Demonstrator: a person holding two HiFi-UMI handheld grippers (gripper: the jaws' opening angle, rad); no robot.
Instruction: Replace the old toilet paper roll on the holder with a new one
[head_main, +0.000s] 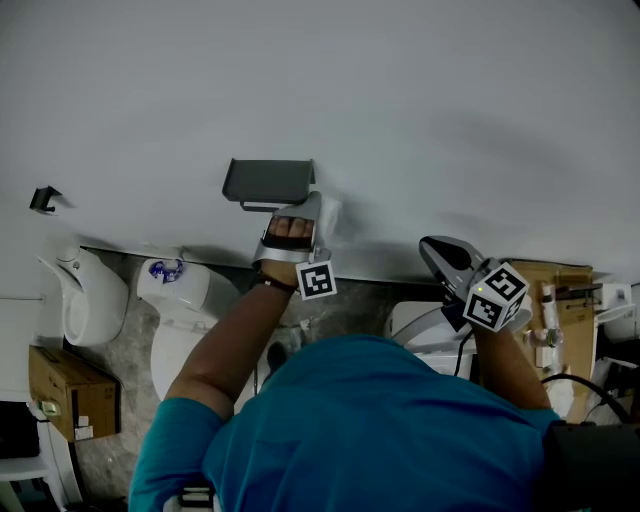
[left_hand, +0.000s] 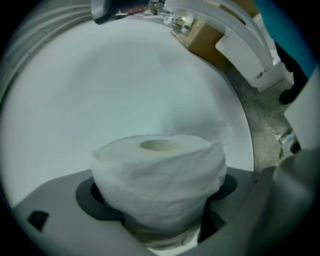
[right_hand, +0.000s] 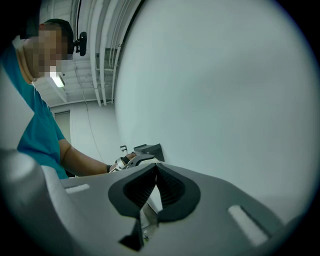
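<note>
L tool (left_hand: 160, 196) tight on toilet roll (left_hand: 156, 167), by wall holder (head_main: 268, 180); R tool (right_hand: 156, 173) closed, empty.

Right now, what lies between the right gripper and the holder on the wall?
In the head view, the left gripper, shut on the toilet paper roll, sits at the holder; the rest is bare wall.
</note>
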